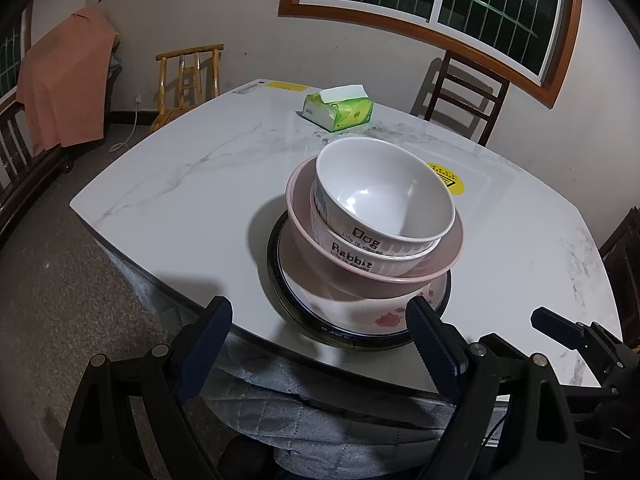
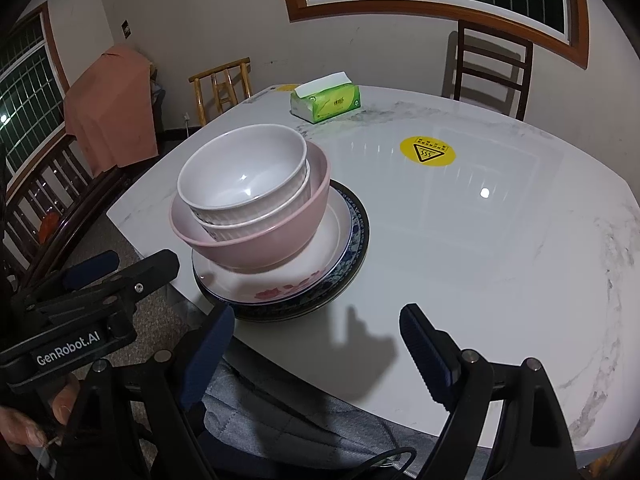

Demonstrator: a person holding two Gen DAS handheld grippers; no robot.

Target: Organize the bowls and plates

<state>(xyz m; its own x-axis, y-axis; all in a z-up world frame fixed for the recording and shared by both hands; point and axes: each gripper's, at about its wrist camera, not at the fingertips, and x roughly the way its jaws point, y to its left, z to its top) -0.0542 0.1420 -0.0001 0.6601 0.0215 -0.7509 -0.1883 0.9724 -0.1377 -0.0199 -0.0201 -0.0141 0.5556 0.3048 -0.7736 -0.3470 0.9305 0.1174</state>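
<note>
Beyond both fingers, stacked bowls.

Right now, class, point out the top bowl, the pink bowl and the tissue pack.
top bowl (image 1: 394, 204), left wrist view, inner wall.
pink bowl (image 2: 272, 244), right wrist view, outer side.
tissue pack (image 2: 332, 106), right wrist view, green front face.

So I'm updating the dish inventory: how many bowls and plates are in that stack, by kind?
Bowls: 3 (Dog bowl, Rabbit bowl, pink bowl)
Plates: 2 (floral plate, blue-rimmed plate)
Total: 5
</note>
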